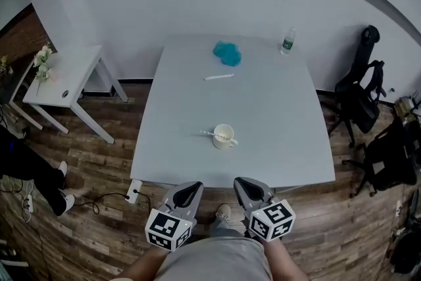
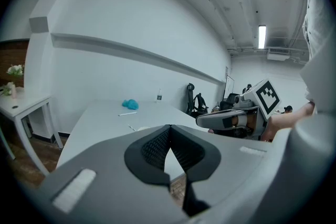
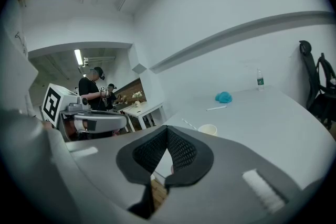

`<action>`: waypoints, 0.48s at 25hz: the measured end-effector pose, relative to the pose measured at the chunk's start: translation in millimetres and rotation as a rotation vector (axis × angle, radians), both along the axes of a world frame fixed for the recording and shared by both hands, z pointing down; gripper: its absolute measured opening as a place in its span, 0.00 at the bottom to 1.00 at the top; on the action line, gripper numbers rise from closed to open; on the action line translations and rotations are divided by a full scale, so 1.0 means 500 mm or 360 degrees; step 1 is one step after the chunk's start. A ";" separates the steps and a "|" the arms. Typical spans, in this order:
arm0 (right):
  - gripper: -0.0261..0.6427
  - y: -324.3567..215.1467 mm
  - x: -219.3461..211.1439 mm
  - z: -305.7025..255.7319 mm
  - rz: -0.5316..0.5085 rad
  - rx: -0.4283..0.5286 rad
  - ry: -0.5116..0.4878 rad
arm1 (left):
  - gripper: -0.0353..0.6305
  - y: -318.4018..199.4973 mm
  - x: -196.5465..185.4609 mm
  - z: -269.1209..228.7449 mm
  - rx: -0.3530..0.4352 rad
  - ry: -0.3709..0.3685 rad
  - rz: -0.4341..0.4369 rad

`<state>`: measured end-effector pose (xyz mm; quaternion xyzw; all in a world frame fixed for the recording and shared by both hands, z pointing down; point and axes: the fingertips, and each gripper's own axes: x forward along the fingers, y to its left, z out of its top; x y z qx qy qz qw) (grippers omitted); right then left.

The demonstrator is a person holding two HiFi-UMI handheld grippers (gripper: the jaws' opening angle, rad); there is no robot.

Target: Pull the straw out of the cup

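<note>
A cream cup (image 1: 223, 136) stands near the front of the white table (image 1: 276, 122), with a thin white straw (image 1: 208, 133) leaning out of it to the left. The right gripper view shows the same cup (image 3: 208, 129) and straw (image 3: 189, 124) beyond the jaws. My left gripper (image 1: 191, 186) and right gripper (image 1: 245, 182) hang side by side below the table's front edge, close to my body and well short of the cup. Both are shut with nothing between their jaws. From the left gripper (image 2: 169, 128) the cup is almost wholly hidden.
A second straw (image 1: 218, 77) lies loose farther back, before a blue cloth (image 1: 227, 53) and a water bottle (image 1: 287, 41). A small white side table (image 1: 62, 79) with flowers stands left. Black chairs with bags (image 1: 358, 92) crowd the right. A power strip (image 1: 134, 191) lies on the floor.
</note>
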<state>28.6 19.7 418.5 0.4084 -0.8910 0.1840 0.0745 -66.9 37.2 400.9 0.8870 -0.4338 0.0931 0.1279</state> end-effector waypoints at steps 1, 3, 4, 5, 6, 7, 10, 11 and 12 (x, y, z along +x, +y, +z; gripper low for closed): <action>0.05 -0.016 0.006 0.000 -0.0005 -0.0003 0.0001 | 0.08 -0.015 0.005 -0.001 -0.0003 0.0002 -0.0006; 0.05 -0.046 0.014 -0.001 -0.0022 -0.0008 -0.0001 | 0.08 -0.041 0.012 -0.003 -0.0007 0.0002 -0.0025; 0.05 -0.062 0.016 -0.003 -0.0034 -0.0008 -0.0003 | 0.08 -0.054 0.015 -0.004 -0.0006 0.0002 -0.0036; 0.05 -0.076 0.018 -0.005 -0.0046 -0.0007 -0.0005 | 0.08 -0.067 0.017 -0.005 -0.0005 0.0001 -0.0050; 0.05 -0.090 0.019 -0.007 -0.0059 -0.0006 -0.0006 | 0.08 -0.079 0.018 -0.006 -0.0007 0.0001 -0.0063; 0.05 -0.103 0.020 -0.008 -0.0072 -0.0005 -0.0006 | 0.08 -0.090 0.020 -0.006 -0.0009 0.0001 -0.0077; 0.05 -0.143 0.027 -0.010 -0.0107 0.0000 -0.0006 | 0.08 -0.125 0.027 -0.005 -0.0010 -0.0002 -0.0117; 0.05 -0.156 0.031 -0.009 -0.0116 0.0000 -0.0005 | 0.08 -0.136 0.030 -0.004 -0.0011 -0.0003 -0.0129; 0.05 -0.168 0.035 -0.006 -0.0124 -0.0003 -0.0004 | 0.08 -0.145 0.033 -0.003 -0.0012 -0.0003 -0.0140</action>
